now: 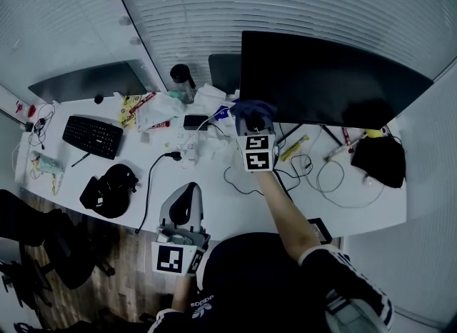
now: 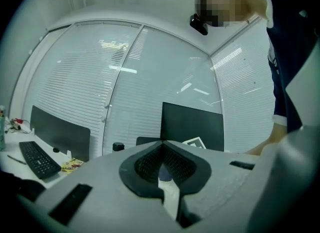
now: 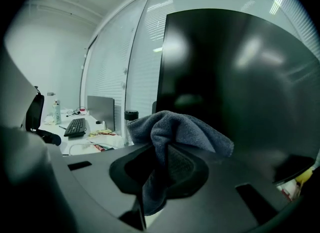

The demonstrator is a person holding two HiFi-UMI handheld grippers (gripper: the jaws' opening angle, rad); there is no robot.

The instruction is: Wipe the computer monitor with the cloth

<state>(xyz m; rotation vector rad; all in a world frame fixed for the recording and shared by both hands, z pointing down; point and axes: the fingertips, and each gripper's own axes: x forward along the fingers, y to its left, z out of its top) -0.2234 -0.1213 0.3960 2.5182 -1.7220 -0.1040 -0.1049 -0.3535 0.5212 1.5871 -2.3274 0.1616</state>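
A wide black monitor [image 1: 335, 81] stands at the back right of the white desk [image 1: 214, 196]; its dark screen [image 3: 240, 92] fills the right gripper view. My right gripper [image 1: 251, 113] is shut on a grey-blue cloth [image 3: 175, 132], held just in front of the screen's lower left part. The cloth [image 1: 251, 108] bunches above the jaws. My left gripper [image 1: 187, 194] hangs low at the desk's near edge, shut with nothing between its jaws, pointing toward the monitor [image 2: 192, 126].
A second monitor [image 1: 89, 81] stands at the back left, with a keyboard [image 1: 93, 136], headphones [image 1: 108, 190], a dark bottle [image 1: 182, 81], papers, a power strip [image 1: 187, 146] and cables [image 1: 335, 178] spread over the desk. A black bag [image 1: 378, 160] lies at the right end.
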